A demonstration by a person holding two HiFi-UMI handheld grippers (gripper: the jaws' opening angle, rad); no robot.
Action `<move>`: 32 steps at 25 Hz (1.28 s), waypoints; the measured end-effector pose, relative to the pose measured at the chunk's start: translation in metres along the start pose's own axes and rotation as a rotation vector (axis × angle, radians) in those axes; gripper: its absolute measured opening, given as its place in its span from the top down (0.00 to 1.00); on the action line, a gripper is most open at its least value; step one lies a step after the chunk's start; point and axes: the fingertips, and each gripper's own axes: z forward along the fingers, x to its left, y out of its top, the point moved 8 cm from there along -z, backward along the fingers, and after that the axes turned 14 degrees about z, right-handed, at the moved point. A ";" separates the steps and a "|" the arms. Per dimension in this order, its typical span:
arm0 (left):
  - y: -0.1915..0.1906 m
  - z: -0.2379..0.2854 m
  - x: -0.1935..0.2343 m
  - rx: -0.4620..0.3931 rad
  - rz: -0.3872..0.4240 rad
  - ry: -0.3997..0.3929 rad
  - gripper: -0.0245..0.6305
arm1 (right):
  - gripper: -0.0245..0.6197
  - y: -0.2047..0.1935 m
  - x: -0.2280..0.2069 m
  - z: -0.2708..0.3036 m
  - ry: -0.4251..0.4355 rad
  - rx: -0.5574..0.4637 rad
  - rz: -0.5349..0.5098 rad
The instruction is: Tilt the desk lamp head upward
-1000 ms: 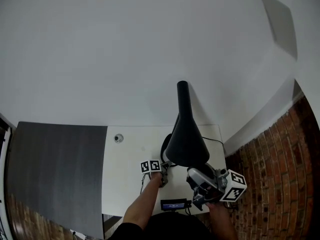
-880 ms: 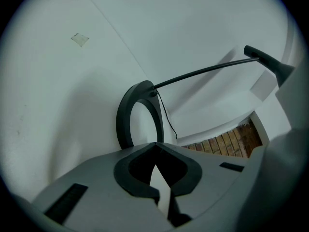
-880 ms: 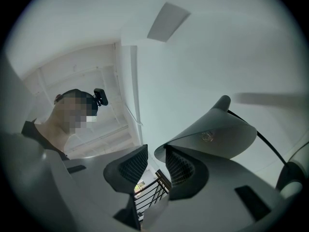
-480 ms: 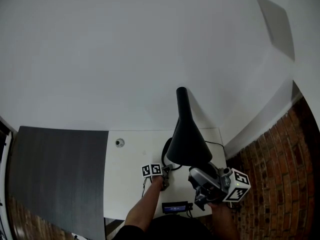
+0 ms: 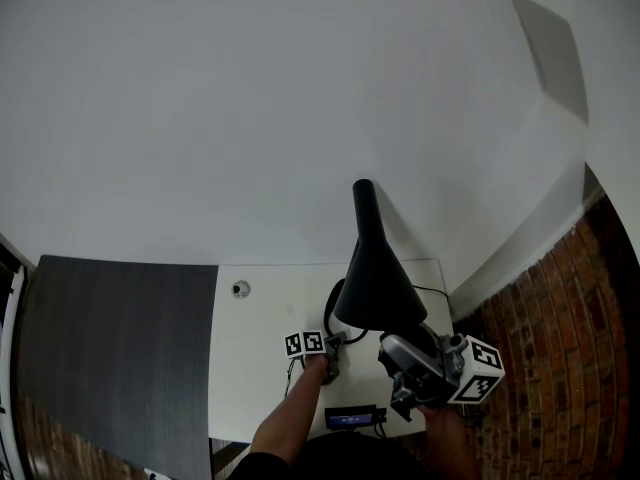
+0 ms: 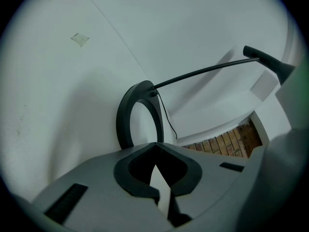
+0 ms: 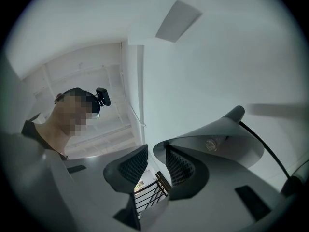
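The black desk lamp's cone head [image 5: 377, 283] points steeply up over the white desk [image 5: 255, 333]. Under the shade's lower rim sits my right gripper [image 5: 396, 352]. In the right gripper view its jaws stand open [image 7: 155, 164] by a narrow gap. The shade's rim [image 7: 159, 149] shows in that gap and the bulb [image 7: 211, 143] is visible inside; contact cannot be told. My left gripper [image 5: 329, 354] is down beside the lamp's ring base [image 6: 137, 115]. It is shut [image 6: 155, 151], with nothing between its pads. The thin lamp arm [image 6: 207, 71] rises to the right.
A round cable grommet [image 5: 240, 289] is set in the desk's far left part. A small device with a blue display [image 5: 350, 415] lies at the front edge. A dark panel [image 5: 110, 348] adjoins the desk's left side, and a brick wall [image 5: 560, 348] stands to the right.
The lamp head looks slightly shorter and more end-on, tipped a little further up. The right gripper has drifted a little to the right. The left gripper stays by the base.
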 end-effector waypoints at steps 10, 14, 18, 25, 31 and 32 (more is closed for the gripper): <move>0.000 -0.001 0.000 0.003 -0.003 -0.005 0.95 | 0.78 0.009 0.005 0.008 0.016 0.000 -0.022; 0.001 -0.001 0.000 0.002 -0.002 -0.003 0.95 | 0.78 0.012 0.007 0.011 0.019 -0.005 -0.025; 0.000 0.000 0.000 0.004 0.001 -0.003 0.95 | 0.78 0.014 0.010 0.013 0.020 -0.010 -0.024; 0.001 -0.001 0.000 0.005 0.003 0.000 0.95 | 0.78 0.019 0.013 0.018 0.014 -0.017 -0.023; 0.001 -0.001 0.000 0.006 0.003 0.002 0.95 | 0.78 0.024 0.015 0.022 0.011 -0.024 -0.011; 0.001 -0.001 0.000 0.008 0.002 0.003 0.95 | 0.78 0.024 0.016 0.022 0.011 -0.025 -0.009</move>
